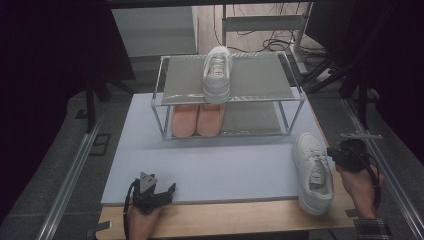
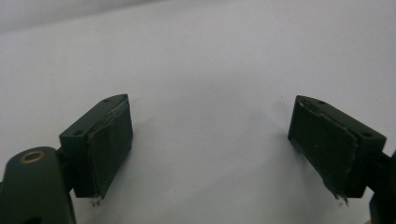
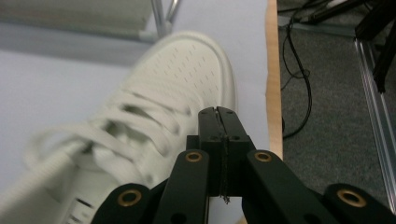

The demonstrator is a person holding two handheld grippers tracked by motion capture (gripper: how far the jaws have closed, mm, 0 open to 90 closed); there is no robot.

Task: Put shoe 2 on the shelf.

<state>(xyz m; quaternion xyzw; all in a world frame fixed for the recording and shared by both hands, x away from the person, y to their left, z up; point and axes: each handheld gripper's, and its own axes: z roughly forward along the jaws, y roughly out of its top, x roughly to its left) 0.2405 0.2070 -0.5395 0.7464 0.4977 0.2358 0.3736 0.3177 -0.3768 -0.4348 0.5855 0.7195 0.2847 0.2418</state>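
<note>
white leather, one sneaker is lying on the pale mat near the table's right edge, toe toward the rack. the right gripper is sitting just beside it, jaws pressed together with nothing between them. the left gripper is resting near the mat's front edge, jaws spread wide apart. another white sneaker is sitting on the top shelf, pink shoes below.
</note>
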